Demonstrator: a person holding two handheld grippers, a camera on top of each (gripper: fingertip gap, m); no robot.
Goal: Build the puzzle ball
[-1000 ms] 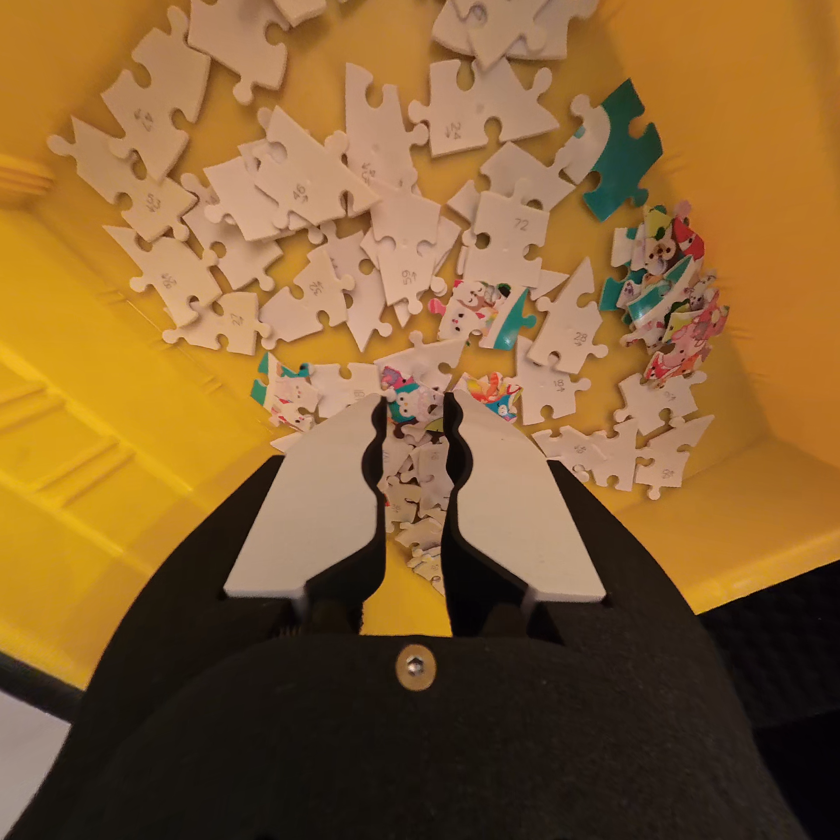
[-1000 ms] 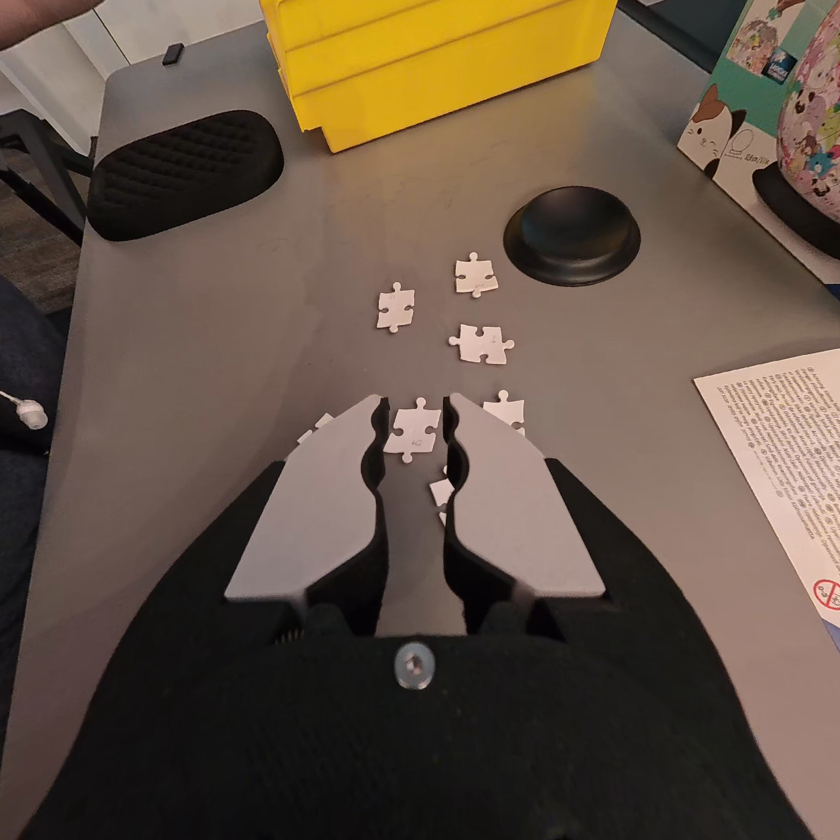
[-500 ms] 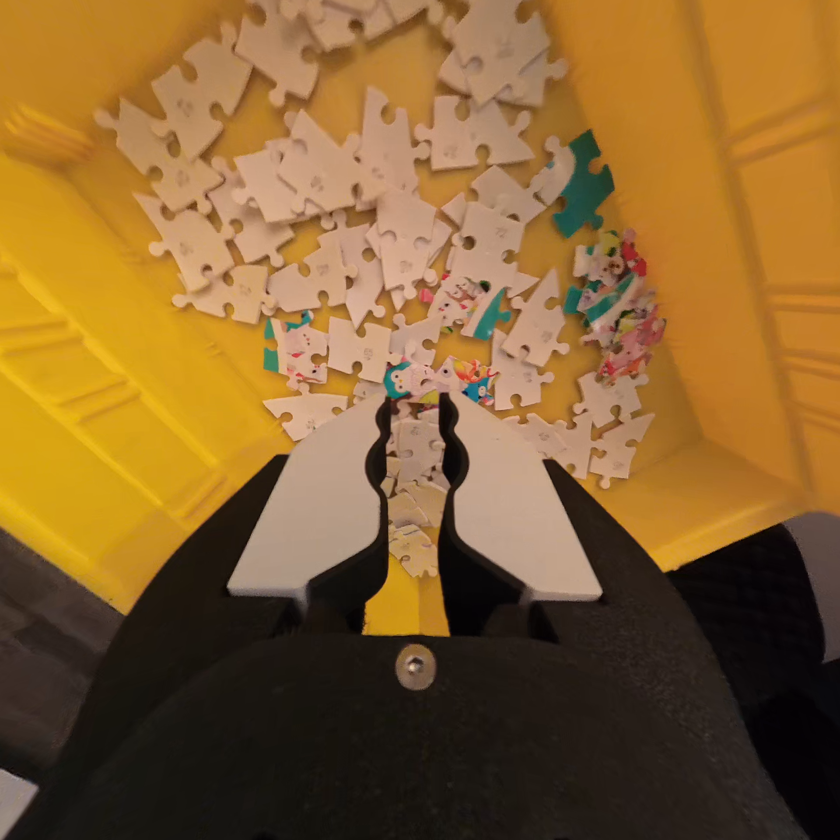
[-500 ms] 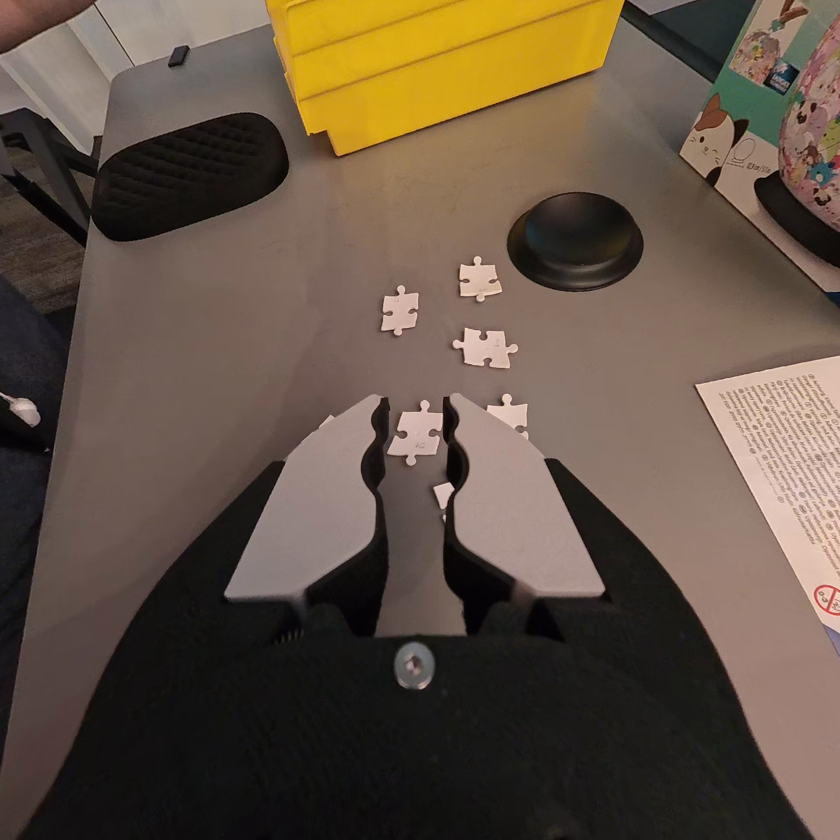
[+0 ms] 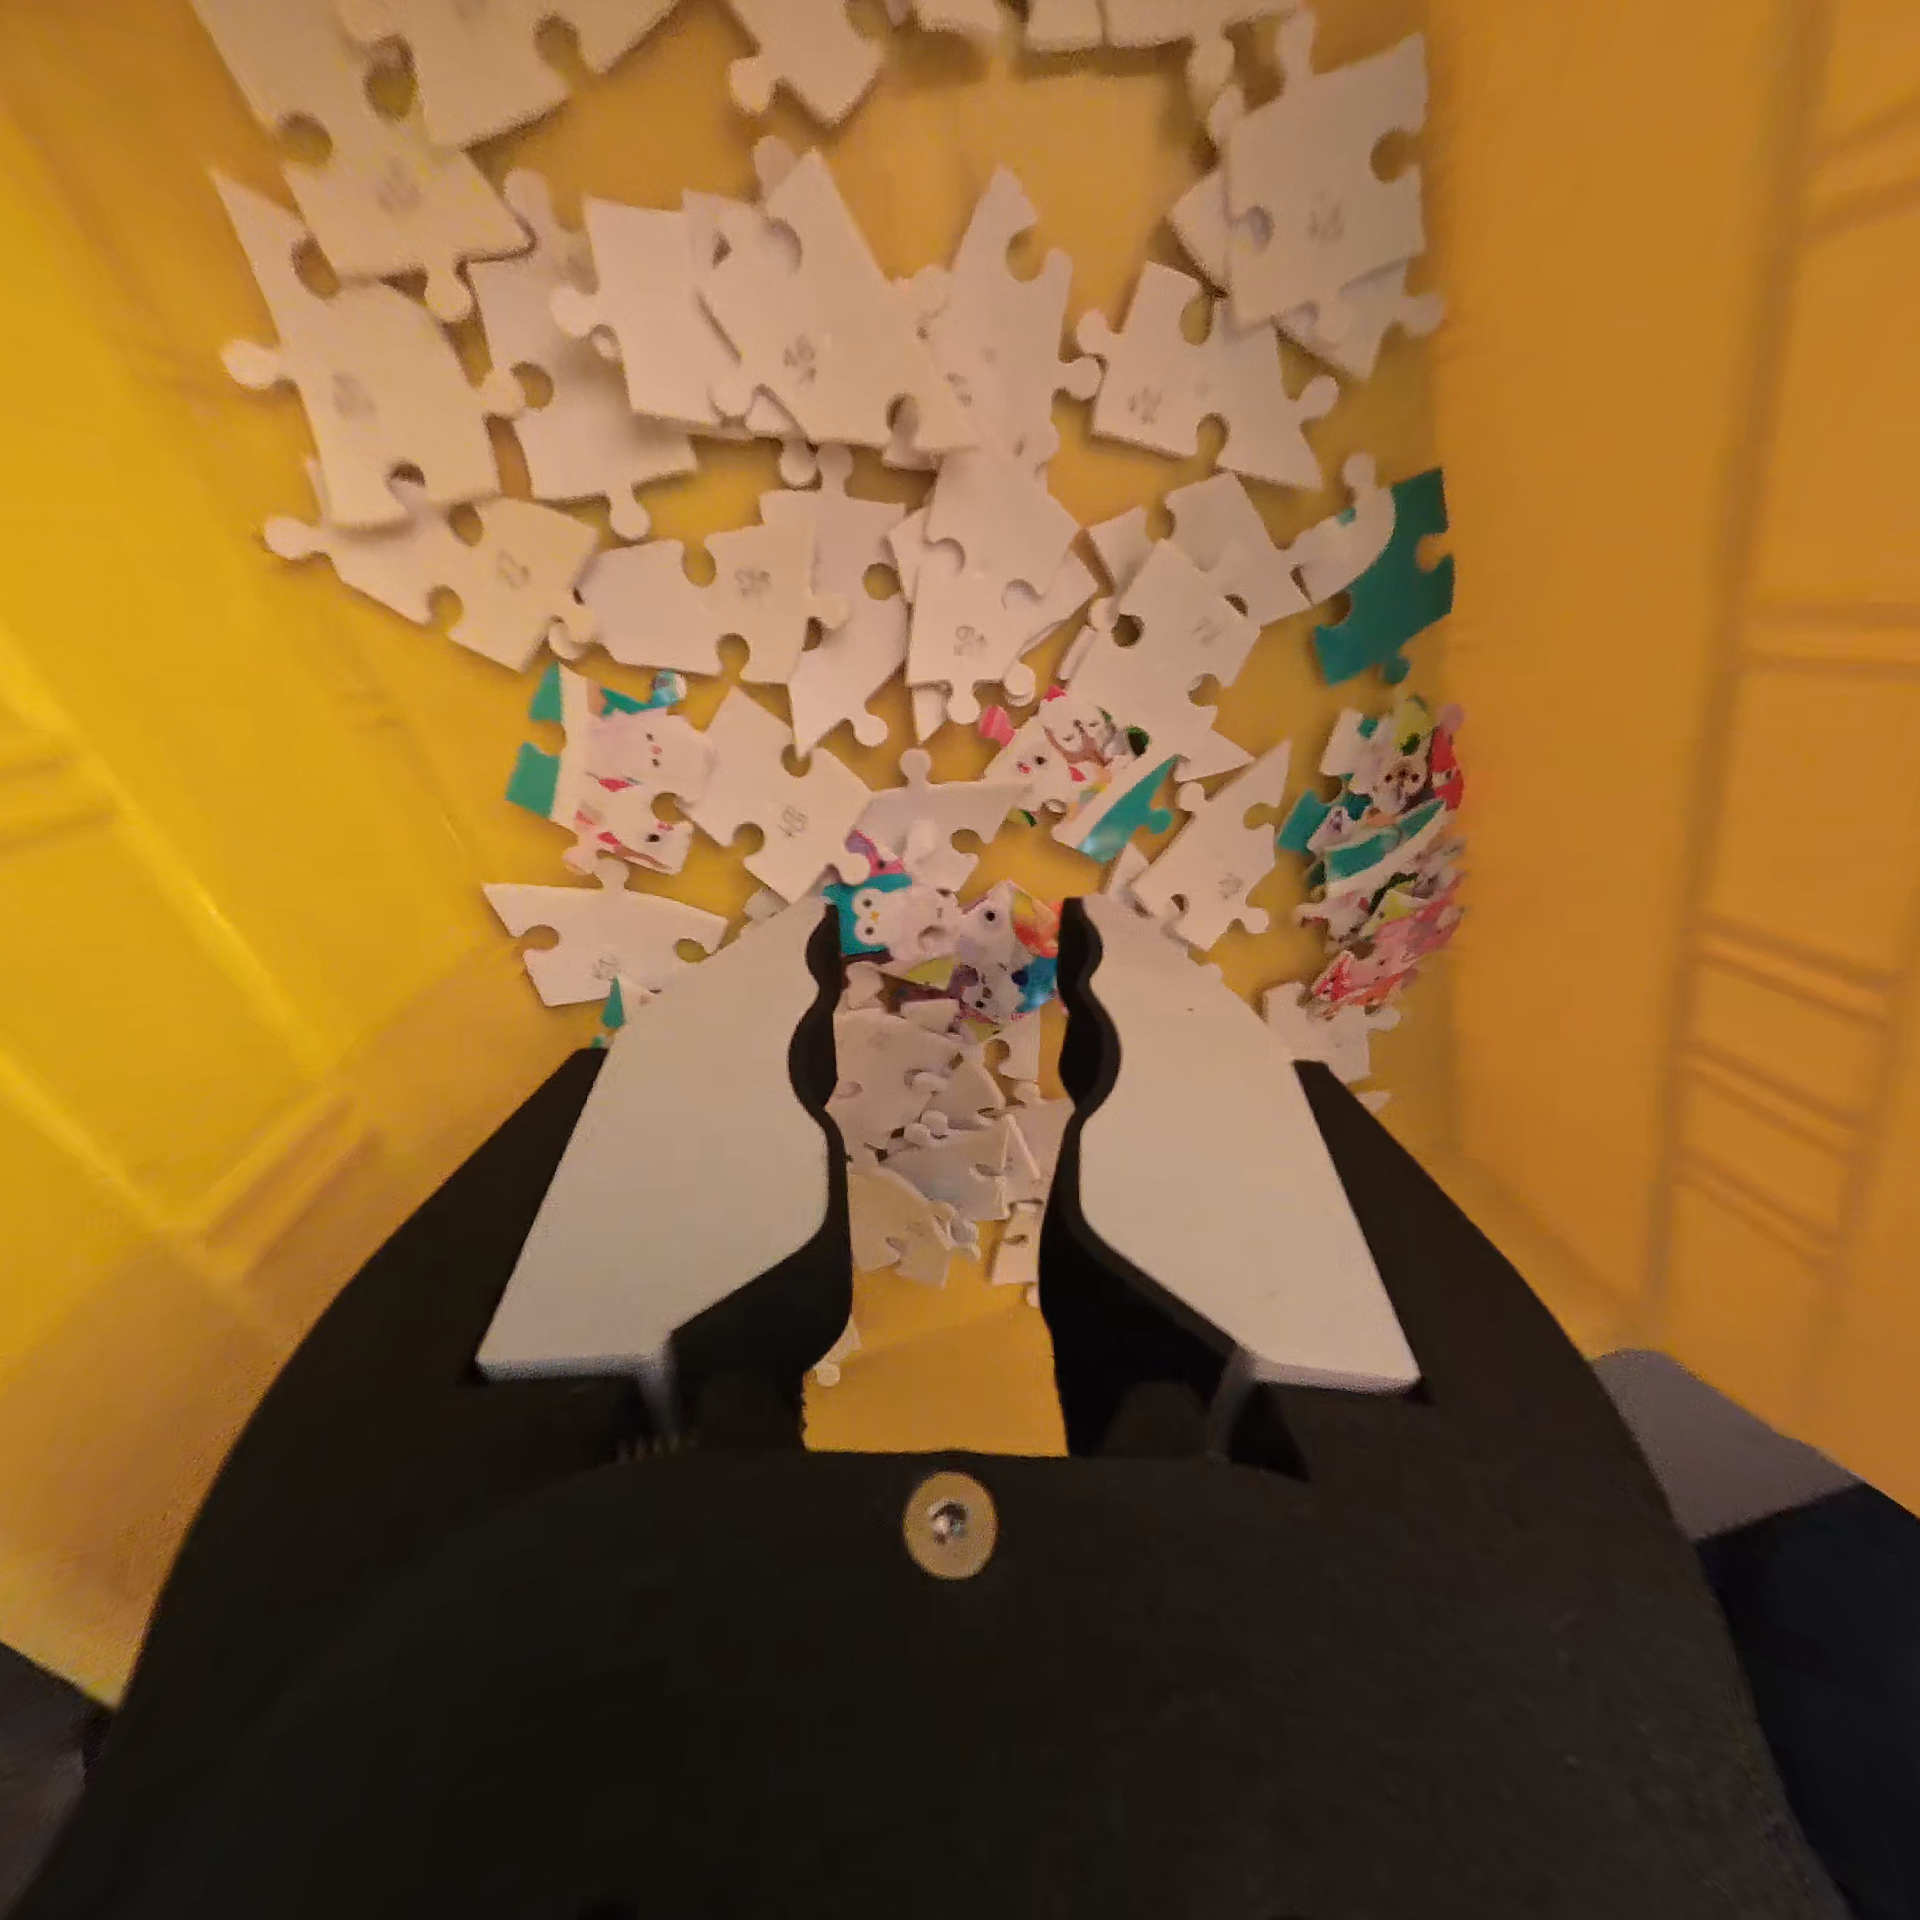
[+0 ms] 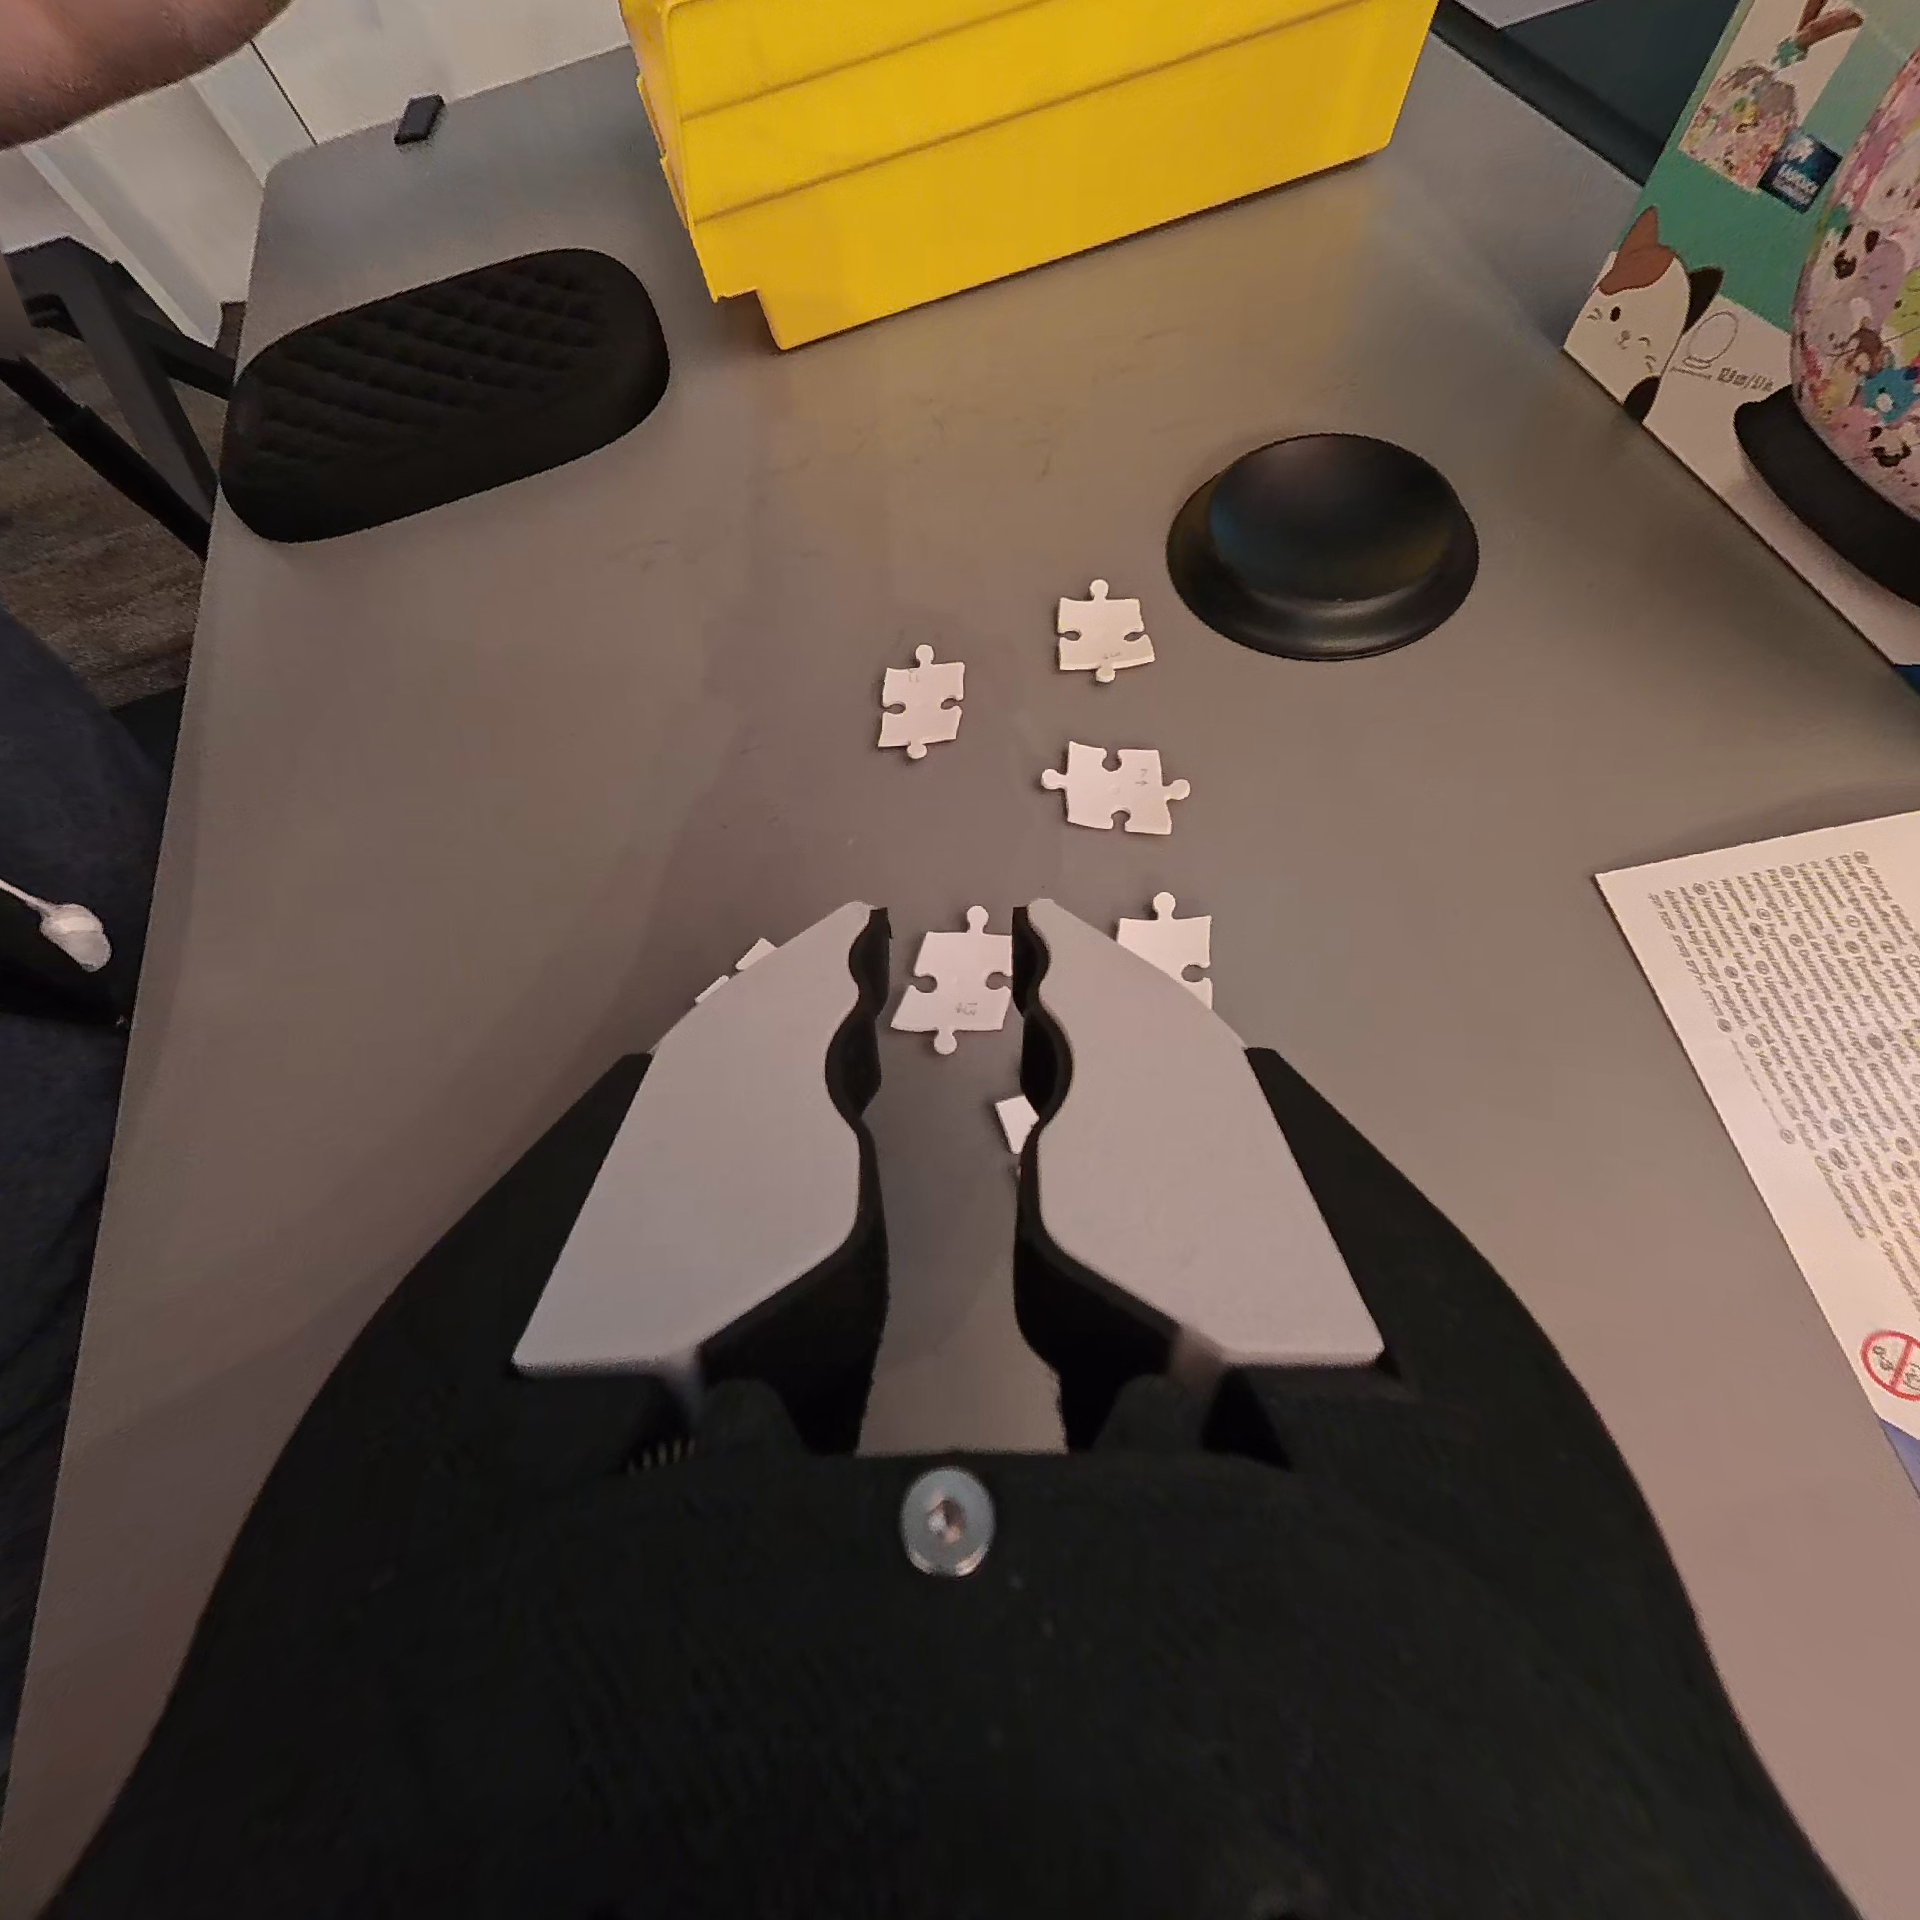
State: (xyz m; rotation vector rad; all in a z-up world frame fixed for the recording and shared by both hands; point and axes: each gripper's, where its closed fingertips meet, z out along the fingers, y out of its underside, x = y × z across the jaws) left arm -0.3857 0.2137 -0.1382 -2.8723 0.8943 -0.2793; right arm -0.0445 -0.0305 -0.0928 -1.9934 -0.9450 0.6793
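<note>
Grey and matte, the table (image 6: 499,831) carried a handful of loose white puzzle pieces lying blank side up, among them a joined pair of white pieces (image 6: 1117,788) and a single white puzzle piece (image 6: 956,982) that showed between the tips of the right gripper (image 6: 951,925). That gripper hovered above the table with its jaws parted by a narrow gap and nothing held between them. Just beyond the scattered pieces sat a round black plastic stand (image 6: 1322,545), and at the table's right edge lay a white printed instruction sheet (image 6: 1766,1039). Farther right stood the teal puzzle box (image 6: 1704,229), with a finished puzzle ball pictured on its front. At the far end of the table rested the yellow plastic bin (image 6: 1018,156), beside a black quilted pad (image 6: 436,390).

Inside the yellow bin (image 5: 208,727), seen from the left wrist view, lay the bulk of the curved puzzle pieces (image 5: 810,343), mostly white backs up, with a few showing teal and cartoon prints. The left gripper (image 5: 945,914) pointed down into the bin, its jaws moderately apart and empty, the tips over a colourful printed piece (image 5: 935,935). The picture was slightly blurred.
</note>
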